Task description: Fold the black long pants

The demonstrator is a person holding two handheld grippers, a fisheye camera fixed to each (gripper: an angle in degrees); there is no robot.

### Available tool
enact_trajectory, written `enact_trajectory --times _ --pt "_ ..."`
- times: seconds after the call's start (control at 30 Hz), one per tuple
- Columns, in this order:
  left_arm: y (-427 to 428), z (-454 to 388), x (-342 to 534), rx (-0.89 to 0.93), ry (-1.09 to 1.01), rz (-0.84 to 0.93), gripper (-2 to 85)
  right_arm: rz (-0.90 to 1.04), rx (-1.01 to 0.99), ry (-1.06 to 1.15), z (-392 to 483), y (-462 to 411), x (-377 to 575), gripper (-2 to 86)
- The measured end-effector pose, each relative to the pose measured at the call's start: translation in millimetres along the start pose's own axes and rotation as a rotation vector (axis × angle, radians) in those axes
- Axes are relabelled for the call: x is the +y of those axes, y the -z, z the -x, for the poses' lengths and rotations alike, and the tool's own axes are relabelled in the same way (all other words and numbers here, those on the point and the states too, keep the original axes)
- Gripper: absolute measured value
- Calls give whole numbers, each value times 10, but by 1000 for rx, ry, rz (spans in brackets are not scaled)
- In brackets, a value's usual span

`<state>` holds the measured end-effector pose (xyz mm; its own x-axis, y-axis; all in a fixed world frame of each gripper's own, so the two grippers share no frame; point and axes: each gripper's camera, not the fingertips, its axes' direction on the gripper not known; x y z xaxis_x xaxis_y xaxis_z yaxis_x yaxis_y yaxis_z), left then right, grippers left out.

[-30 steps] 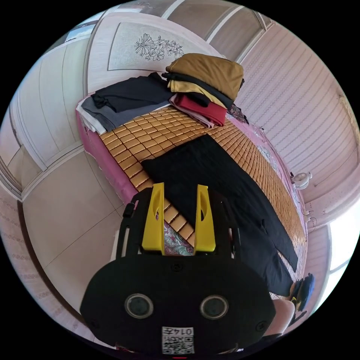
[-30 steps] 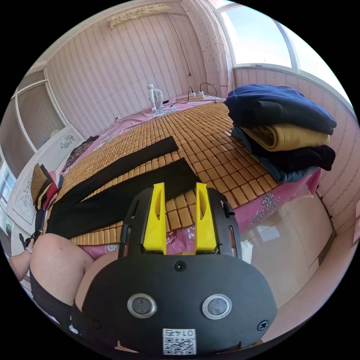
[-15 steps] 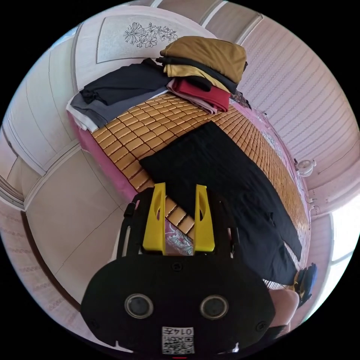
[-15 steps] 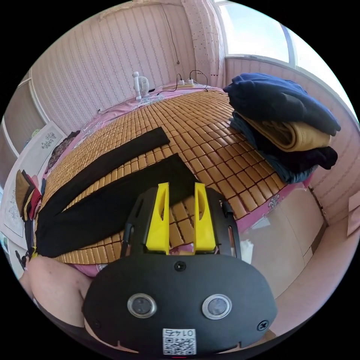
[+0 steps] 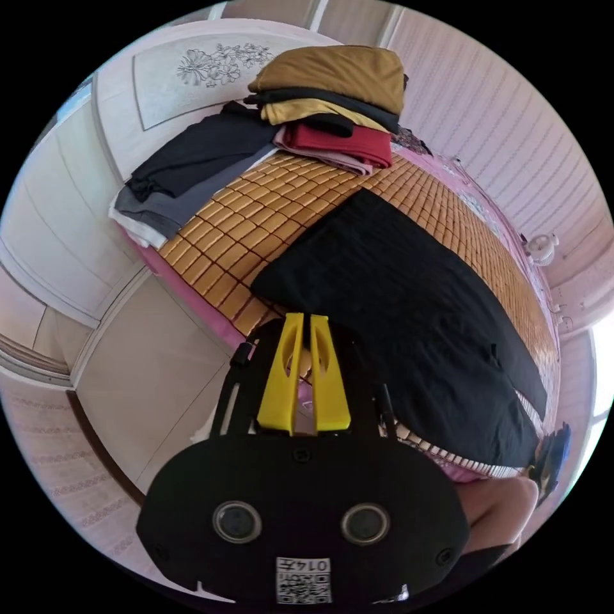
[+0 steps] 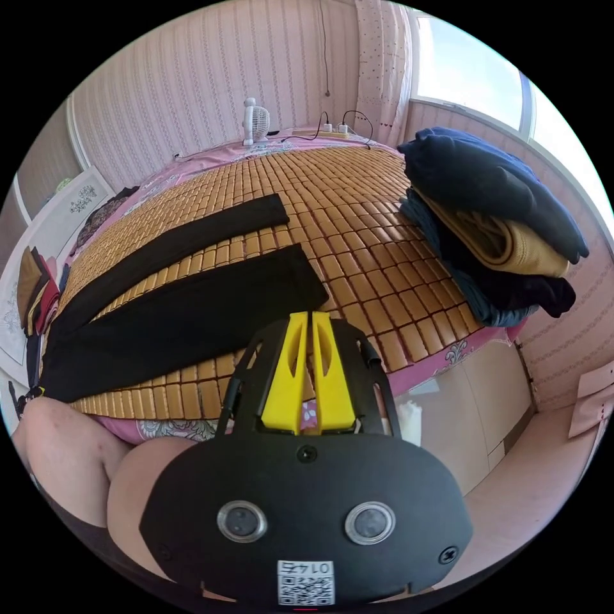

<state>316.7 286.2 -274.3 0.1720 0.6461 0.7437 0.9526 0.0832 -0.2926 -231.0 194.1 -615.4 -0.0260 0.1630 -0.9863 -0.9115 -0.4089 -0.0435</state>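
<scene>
The left gripper [image 5: 303,318], jaws nearly together and holding nothing, hangs over the bed's edge just beside the black pants [image 5: 409,307] lying flat on the mat [image 5: 256,217].

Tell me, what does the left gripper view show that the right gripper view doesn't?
Left gripper view: the waist end of the black pants, a grey and white pile at the bed's corner, and the left gripper, nearly closed with nothing between its jaws.

Right gripper view: both pant legs spread apart, a small fan, a navy and tan pile, and the right gripper, also nearly closed.

Both: the pants, the bamboo mat and the brown and red pile.
</scene>
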Motion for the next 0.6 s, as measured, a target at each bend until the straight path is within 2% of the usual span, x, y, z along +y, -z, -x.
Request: enact_trajectory --times 0.07,0.37,0.47,0.6 --pt "27 -26 -30 -3 -27 7 -5 -23 -9 12 -19 78 -21 5" --pt "686 -165 -234 194 -106 -184 -9 -106 -74 55 -60 431 -508 5" --pt "827 -467 -647 226 -163 -245 -8 -44 -45 70 52 242 -1024 8" --pt "534 -967 -1323 246 -153 -292 2 13 -123 -47 183 -270 -1820 33"
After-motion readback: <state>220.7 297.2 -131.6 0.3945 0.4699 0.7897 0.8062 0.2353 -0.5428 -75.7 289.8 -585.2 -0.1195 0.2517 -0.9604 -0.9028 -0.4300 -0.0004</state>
